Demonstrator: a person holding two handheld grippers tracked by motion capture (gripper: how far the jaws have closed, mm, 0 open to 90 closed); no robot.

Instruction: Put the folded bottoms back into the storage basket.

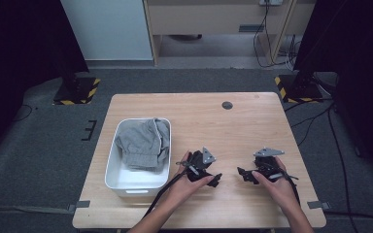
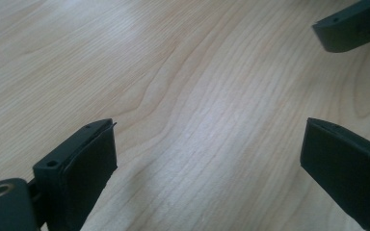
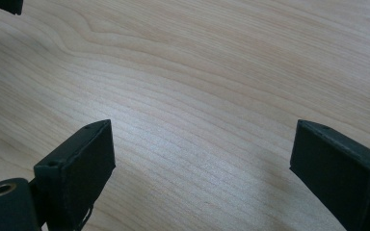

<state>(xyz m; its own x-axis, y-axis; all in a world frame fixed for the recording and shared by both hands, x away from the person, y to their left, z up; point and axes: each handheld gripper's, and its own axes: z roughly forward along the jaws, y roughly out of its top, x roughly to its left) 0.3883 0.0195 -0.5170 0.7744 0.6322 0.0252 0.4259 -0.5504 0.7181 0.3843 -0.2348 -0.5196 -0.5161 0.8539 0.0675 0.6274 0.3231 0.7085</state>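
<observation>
Pale grained wood table point(image 1: 233, 131), gaping black claws

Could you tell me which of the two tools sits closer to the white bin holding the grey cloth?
The left tool: it rests just right of the white bin with the grey cloth; the right tool lies farther right.
</observation>
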